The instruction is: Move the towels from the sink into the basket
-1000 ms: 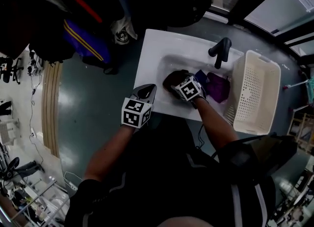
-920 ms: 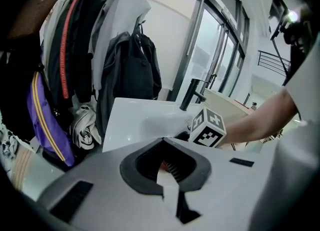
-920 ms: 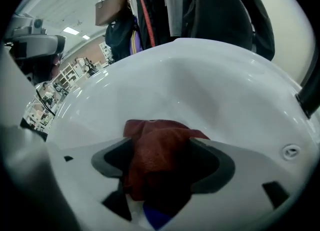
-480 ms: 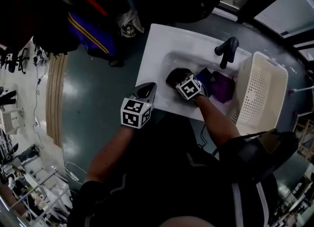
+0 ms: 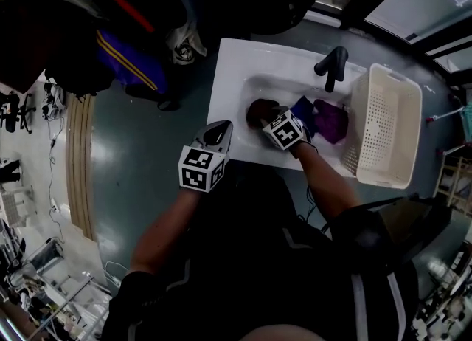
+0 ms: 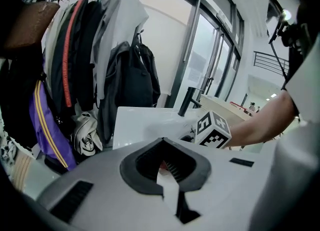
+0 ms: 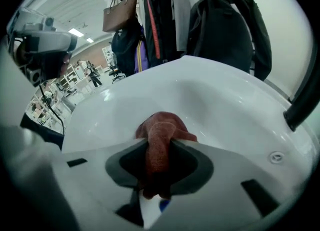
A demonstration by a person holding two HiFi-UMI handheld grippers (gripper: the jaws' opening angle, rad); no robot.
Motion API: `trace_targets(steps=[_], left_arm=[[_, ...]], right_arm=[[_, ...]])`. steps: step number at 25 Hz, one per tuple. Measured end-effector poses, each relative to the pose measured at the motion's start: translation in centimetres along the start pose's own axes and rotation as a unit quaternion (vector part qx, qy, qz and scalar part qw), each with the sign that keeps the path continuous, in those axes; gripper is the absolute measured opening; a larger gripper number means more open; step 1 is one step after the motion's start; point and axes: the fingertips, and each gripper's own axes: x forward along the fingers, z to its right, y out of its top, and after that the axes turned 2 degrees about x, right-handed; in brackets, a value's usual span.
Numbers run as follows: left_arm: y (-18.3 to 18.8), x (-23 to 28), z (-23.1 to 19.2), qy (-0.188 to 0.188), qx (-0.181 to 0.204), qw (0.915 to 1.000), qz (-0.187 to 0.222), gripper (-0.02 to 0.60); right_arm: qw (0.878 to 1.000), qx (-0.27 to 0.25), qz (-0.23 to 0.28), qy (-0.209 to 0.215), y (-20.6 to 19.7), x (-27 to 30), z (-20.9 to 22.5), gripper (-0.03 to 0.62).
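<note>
Towels sit bunched in the bowl of the white sink (image 5: pixel 236 74), three of them side by side. The cream perforated basket (image 5: pixel 398 111) stands just beside the sink on your right, long side toward it. A black faucet (image 5: pixel 333 66) rises at the back of the bowl, between you and the far rim.

Of the three, the purple towel (image 5: pixel 330 119) lies nearest the basket. The blue towel (image 5: pixel 302 107) is next to it in the middle. The rust-brown towel (image 5: pixel 259 111) lies at the left end of the bowl.

Your right gripper (image 5: pixel 267 119) reaches into the bowl from the near edge. Its jaws are closing on the rust-brown towel (image 7: pixel 161 135), and a fold of the cloth is pinched into a narrow ridge between them in the right gripper view.

Your left gripper (image 5: pixel 217 134) hangs by the sink's front left corner, well apart from all three towels. In the left gripper view its jaws meet with nothing between them.
</note>
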Motion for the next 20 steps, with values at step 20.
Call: trace_targets(steps=[20], left_arm=[[4.4, -1.9, 3.2, -0.165, 0.051, 0.9834, 0.055, 0.002]], right_arm=[[0.969, 0.123, 0.161, -0.14, 5.7, -13.7, -1.5, 0.117]])
